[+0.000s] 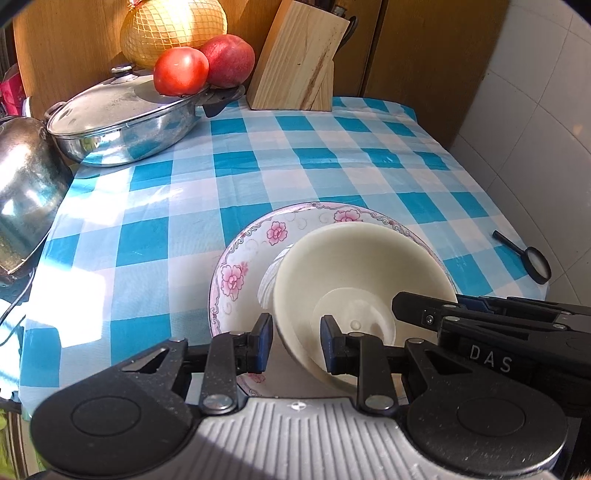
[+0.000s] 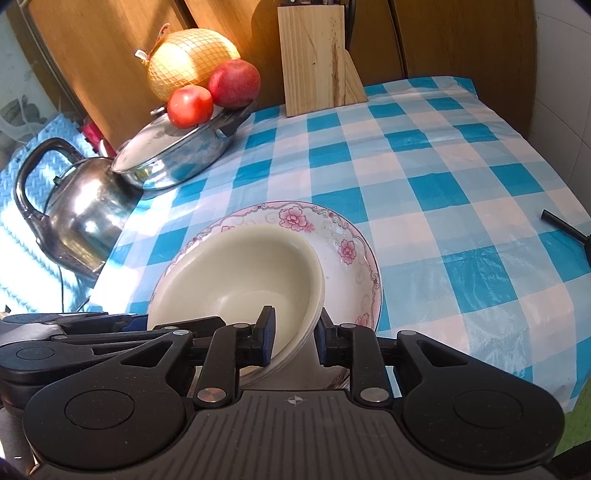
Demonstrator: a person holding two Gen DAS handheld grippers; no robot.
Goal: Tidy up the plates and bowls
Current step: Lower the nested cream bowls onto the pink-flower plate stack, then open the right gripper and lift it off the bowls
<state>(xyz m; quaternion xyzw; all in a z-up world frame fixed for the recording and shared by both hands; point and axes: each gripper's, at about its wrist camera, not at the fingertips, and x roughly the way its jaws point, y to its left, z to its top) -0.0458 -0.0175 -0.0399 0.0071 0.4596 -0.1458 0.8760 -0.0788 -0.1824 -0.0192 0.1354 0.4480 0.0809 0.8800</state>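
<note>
A cream bowl [image 1: 354, 273] sits inside a larger white bowl with pink flowers [image 1: 240, 266] on the blue checked tablecloth. My left gripper [image 1: 295, 341] straddles the cream bowl's near left rim, one pad inside and one outside, with gaps at both pads. My right gripper [image 2: 293, 338] straddles the cream bowl's [image 2: 236, 273] near right rim in the same way; the stacked rims show between its pads. The flowered bowl [image 2: 351, 254] shows behind it. The right gripper's body [image 1: 480, 325] reaches in from the right in the left wrist view.
A lidded steel pan [image 1: 122, 114] with a tomato [image 1: 181, 70] and an apple [image 1: 229, 59] on it, a netted pomelo [image 1: 173, 29], a wooden knife block [image 1: 299, 62], a kettle [image 2: 81, 206] at the left, and a magnifying glass [image 1: 532, 258] at the right edge.
</note>
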